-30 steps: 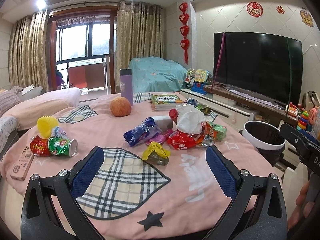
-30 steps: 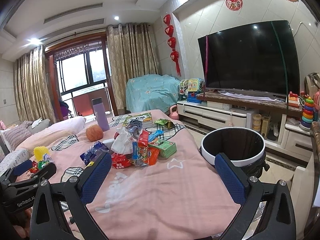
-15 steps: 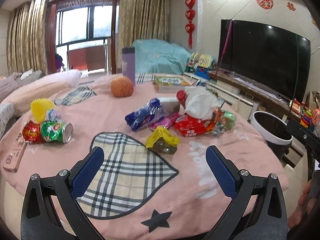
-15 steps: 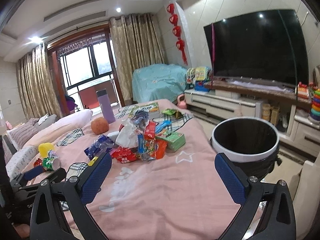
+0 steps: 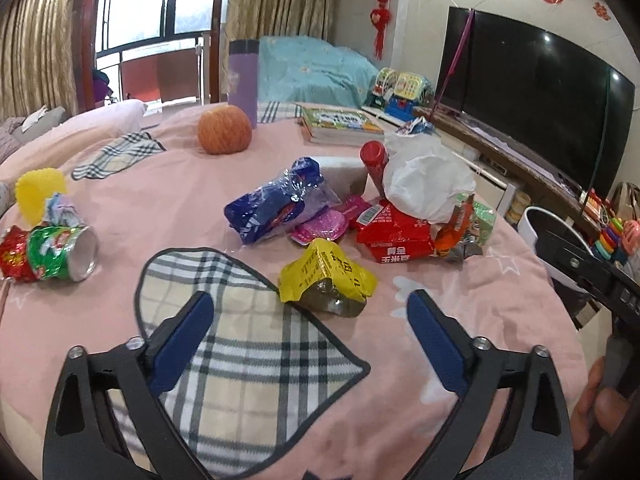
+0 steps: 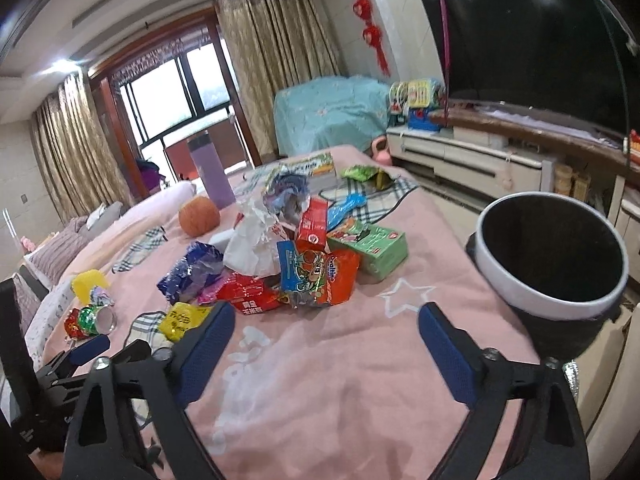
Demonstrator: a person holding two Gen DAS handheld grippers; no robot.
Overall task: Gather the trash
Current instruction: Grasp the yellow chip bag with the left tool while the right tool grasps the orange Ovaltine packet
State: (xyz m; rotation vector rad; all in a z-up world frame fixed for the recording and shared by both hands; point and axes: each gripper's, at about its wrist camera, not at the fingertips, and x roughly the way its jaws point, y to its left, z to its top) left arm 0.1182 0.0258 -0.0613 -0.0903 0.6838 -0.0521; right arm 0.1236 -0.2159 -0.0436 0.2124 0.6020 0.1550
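A heap of wrappers lies on the pink-covered table [image 5: 472,304]: a yellow packet [image 5: 326,278], a blue bag [image 5: 276,200], a red packet [image 5: 394,230], white crumpled tissue [image 5: 428,178] and a green carton [image 6: 368,242]. My left gripper [image 5: 308,314] hangs just short of the yellow packet, its jaws closing with nothing between them. My right gripper [image 6: 324,322] hovers near the orange snack bag [image 6: 316,274], its jaws also closing and empty. A white-rimmed black bin [image 6: 552,256] stands off the table's right side.
A crushed green can [image 5: 62,252] and yellow cup [image 5: 38,192] lie at the left. An orange ball [image 5: 224,128], purple bottle [image 5: 242,76] and book [image 5: 340,122] stand at the back. A TV [image 5: 536,92] fills the right wall. A hand [image 5: 596,400] shows at the right edge.
Both grippers moved forward and tipped down toward the wrapper heap, which now looks larger and closer. The jaws of both have narrowed slightly.
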